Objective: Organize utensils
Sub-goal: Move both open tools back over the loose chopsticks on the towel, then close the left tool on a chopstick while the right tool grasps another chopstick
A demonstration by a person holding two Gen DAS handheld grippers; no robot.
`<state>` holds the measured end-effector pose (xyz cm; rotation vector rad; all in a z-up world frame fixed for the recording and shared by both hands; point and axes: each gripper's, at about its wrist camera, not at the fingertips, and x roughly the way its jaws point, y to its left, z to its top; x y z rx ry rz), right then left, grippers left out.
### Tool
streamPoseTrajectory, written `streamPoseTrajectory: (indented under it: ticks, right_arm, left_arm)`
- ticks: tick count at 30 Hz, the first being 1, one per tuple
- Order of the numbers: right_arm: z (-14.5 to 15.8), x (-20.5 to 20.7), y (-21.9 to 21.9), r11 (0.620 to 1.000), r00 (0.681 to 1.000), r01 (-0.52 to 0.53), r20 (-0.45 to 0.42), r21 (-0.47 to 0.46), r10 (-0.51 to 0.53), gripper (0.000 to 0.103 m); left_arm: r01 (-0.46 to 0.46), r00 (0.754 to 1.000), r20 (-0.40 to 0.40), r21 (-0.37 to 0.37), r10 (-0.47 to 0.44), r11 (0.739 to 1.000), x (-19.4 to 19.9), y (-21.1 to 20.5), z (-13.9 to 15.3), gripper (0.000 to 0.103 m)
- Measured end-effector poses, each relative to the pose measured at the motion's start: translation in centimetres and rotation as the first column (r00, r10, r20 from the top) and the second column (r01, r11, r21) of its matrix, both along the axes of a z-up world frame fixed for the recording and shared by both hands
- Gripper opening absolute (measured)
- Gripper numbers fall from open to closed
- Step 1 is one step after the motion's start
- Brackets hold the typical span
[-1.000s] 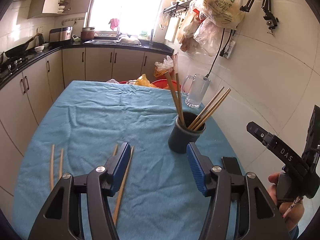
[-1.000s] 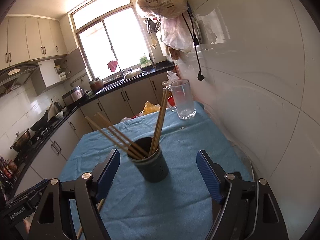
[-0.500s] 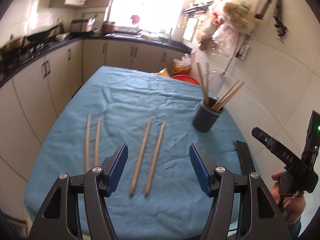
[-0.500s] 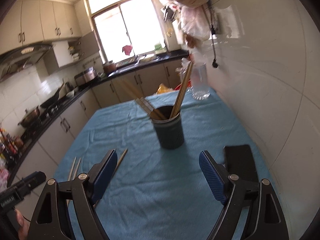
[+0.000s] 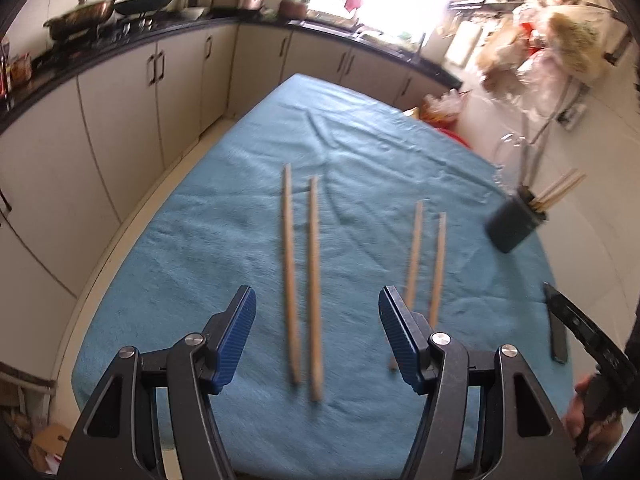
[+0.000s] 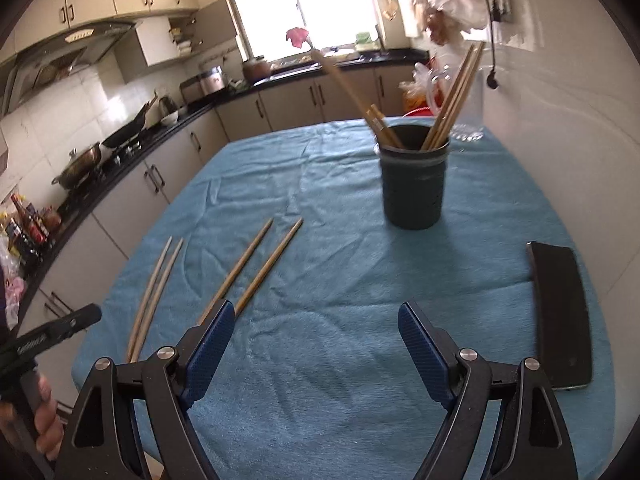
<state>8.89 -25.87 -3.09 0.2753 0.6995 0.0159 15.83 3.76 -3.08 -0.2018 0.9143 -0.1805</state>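
Left tool (image 5: 316, 336) low centre, blue pads apart, empty, over nearer chopstick pair (image 5: 302, 276) flat on worktop (image 5: 200, 240). Right tool (image 6: 312, 350) apart, empty. Second pair (image 5: 426, 264) right of centre. Cup (image 6: 414, 184) upper right holds rest. Step: approach to pick. Next: lower, straddle pair, close.

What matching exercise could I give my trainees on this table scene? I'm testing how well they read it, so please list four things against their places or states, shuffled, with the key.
Things:
1. dark cup
2. black phone
3. glass mug
4. left gripper

Places or states:
A. open above a pair of chopsticks lying on the cloth
B. flat on the blue cloth near the wall
C. upright, holding chopsticks
D. behind the cup, at the table's far end

Pairs: 1-C, 2-B, 3-D, 4-A
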Motion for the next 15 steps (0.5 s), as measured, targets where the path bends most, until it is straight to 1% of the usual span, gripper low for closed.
streamPoseTrajectory:
  ticks: [4,6,7,9,10,11,13,15]
  right_arm:
    - [-0.6,1.1,0.0,1.000,1.000,-0.001,-0.018,0.001,0.001,0.087]
    - [-0.8,1.4,-0.2,1.000,1.000,0.004,-0.028,0.008,-0.004,0.087]
    - [-0.8,1.6,-0.4,1.000,0.999,0.004,-0.032,0.013,-0.004,0.087]
    - [-1.0,1.9,-0.6,1.000,0.999,0.005,-0.043,0.023,-0.004,0.086]
    - [-1.1,2.0,-0.8,1.000,0.999,0.006,-0.048,0.028,-0.005,0.085]
    - [-1.1,2.1,-1.0,0.999,0.999,0.008,-0.052,0.033,-0.006,0.084]
    - [-1.2,2.3,-1.2,0.999,0.998,0.009,-0.058,0.045,-0.006,0.083]
    - [-1.1,2.4,-1.1,0.998,0.998,0.005,-0.064,0.055,-0.002,0.082]
  left_arm:
    - [-0.009,0.999,-0.041,0.020,0.009,1.000,3.3,0.6,-1.1,0.062]
    - [0.003,0.998,-0.058,0.022,-0.001,1.000,5.0,0.6,-1.7,0.062]
    - [0.001,0.998,-0.069,0.030,0.001,1.000,5.8,0.6,-2.0,0.060]
    - [0.002,0.995,-0.096,0.043,0.002,0.999,7.7,0.5,-2.8,0.050]
    - [0.000,0.993,-0.115,0.049,0.005,0.999,8.6,0.4,-3.3,0.046]
    - [-0.005,0.992,-0.129,0.054,0.012,0.999,9.2,0.4,-3.6,0.045]
    - [0.014,0.990,-0.144,0.058,-0.005,0.998,10.4,0.0,-4.2,0.045]
    - [0.022,0.988,-0.151,0.083,-0.009,0.996,11.0,-0.5,-4.5,0.044]
